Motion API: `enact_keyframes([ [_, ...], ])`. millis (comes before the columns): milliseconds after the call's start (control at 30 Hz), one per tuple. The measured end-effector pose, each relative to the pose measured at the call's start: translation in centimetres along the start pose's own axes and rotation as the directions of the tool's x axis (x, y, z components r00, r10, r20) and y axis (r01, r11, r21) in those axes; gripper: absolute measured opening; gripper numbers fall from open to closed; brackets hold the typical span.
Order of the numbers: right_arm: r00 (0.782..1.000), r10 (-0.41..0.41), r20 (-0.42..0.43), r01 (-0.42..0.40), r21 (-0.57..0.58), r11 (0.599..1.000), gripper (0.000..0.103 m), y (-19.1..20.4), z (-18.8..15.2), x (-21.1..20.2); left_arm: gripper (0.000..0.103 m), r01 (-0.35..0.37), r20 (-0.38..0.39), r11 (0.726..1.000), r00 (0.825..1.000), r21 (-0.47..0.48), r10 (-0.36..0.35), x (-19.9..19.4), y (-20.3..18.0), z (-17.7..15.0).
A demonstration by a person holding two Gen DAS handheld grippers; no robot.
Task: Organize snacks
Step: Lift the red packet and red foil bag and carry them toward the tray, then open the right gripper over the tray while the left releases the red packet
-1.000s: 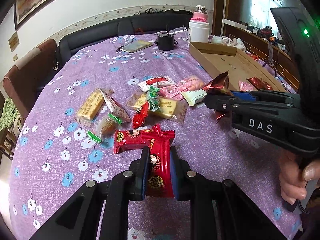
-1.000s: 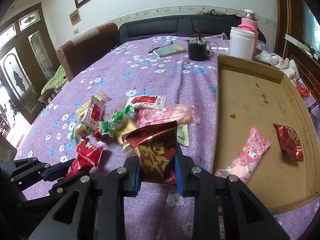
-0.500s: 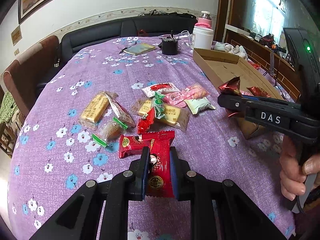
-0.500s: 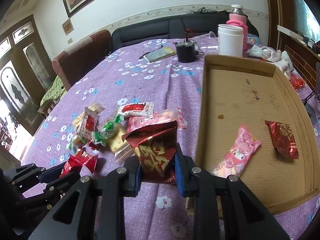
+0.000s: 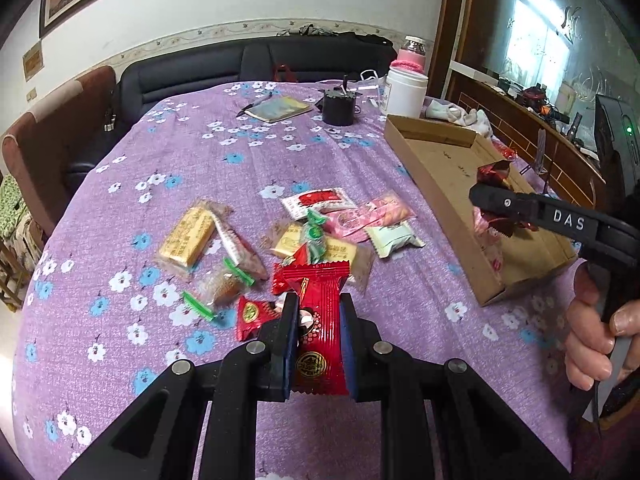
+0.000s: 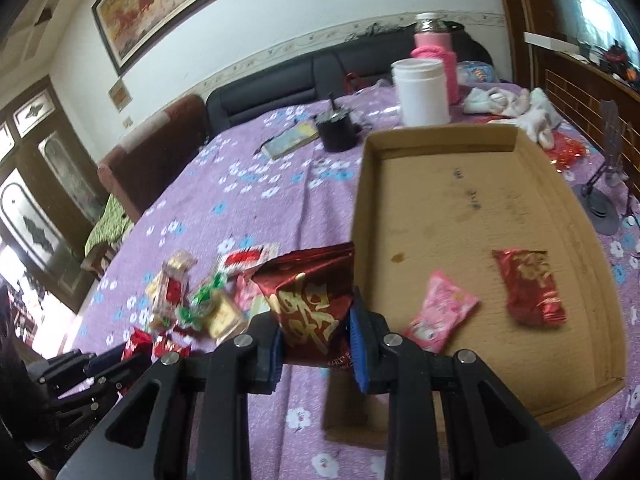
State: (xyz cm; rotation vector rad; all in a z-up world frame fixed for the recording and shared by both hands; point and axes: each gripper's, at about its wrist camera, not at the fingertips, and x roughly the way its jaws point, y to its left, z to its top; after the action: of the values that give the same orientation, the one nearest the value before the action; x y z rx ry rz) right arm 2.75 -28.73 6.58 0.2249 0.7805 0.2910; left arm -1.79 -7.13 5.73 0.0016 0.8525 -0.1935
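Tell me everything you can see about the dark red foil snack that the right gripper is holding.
The dark red foil snack is a shiny, crinkled metallic packet with gold lettering and a crimped top edge. It stands roughly upright, pinched at its lower half between the blue pads of the right gripper, held in the air at the near left wall of the cardboard tray. The left wrist view shows it above the tray's side. Nothing else touches it.

Snack pile (image 5: 304,236) on table (image 5: 240,160) left of box (image 6: 460,208), 2 packets (image 6: 530,286) in box
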Motion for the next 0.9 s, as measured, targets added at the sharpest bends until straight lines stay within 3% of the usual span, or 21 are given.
enact_keyframes([
  [200,0.999,-0.024,0.044,0.019,0.096,0.995,0.026,-3.3,1.6,-1.4,0.019,0.025,-0.004,0.999,1.0,0.038,-0.025,0.7,-2.2,1.5],
  [400,0.996,-0.066,0.064,0.05,0.221,0.974,0.026,-7.4,2.6,-2.2,0.018,0.086,-0.006,0.99,0.996,0.114,-0.086,1.5,-6.9,3.0],
  [900,0.978,-0.208,0.001,0.196,0.338,0.92,0.026,-12.4,2.6,-1.3,0.018,0.231,-0.064,0.955,0.973,0.184,-0.222,6.0,-16.6,7.0],
])
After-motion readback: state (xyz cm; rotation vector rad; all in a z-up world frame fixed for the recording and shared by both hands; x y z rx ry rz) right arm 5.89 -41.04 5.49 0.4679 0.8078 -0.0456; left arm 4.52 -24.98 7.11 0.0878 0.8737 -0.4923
